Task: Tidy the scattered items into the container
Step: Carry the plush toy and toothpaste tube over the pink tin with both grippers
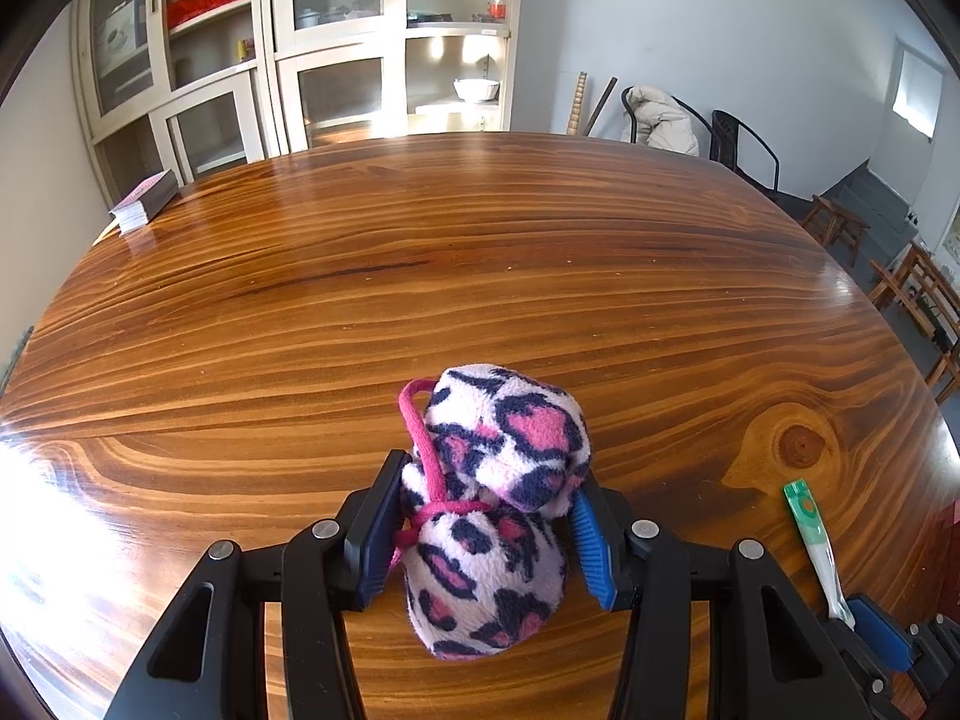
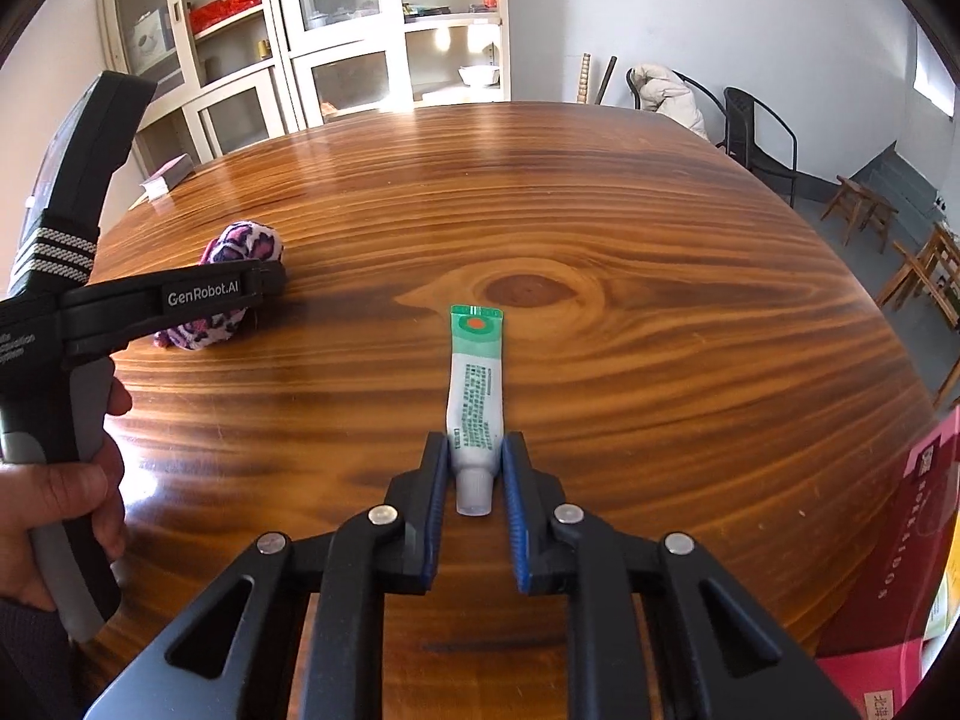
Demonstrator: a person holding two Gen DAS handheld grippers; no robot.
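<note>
The left gripper (image 1: 486, 516) has the fluffy leopard-print pouch (image 1: 492, 498) squeezed between its blue pads, jaws partway closed with both pads pressing into the fleece, and the pink cord (image 1: 423, 438) loops up past the left pad. The pouch sits low over the wooden table (image 1: 480, 270), near its front edge. Over on the other side, the right gripper (image 2: 474, 468) is clamped narrow on the cap end of the green-and-white tube (image 2: 475, 396), pads tight against the tube's shoulder, the white cap (image 2: 474, 495) poking back between the fingers. The tube lies flat on the table, its crimped green tail pointing away towards the dark knot (image 2: 522, 288) in the grain. From the right wrist view a hand (image 2: 66, 498) grips the left tool's handle at the left edge. A pink-red box (image 2: 900, 540) sits at the table's near right corner, only partly in frame.
</note>
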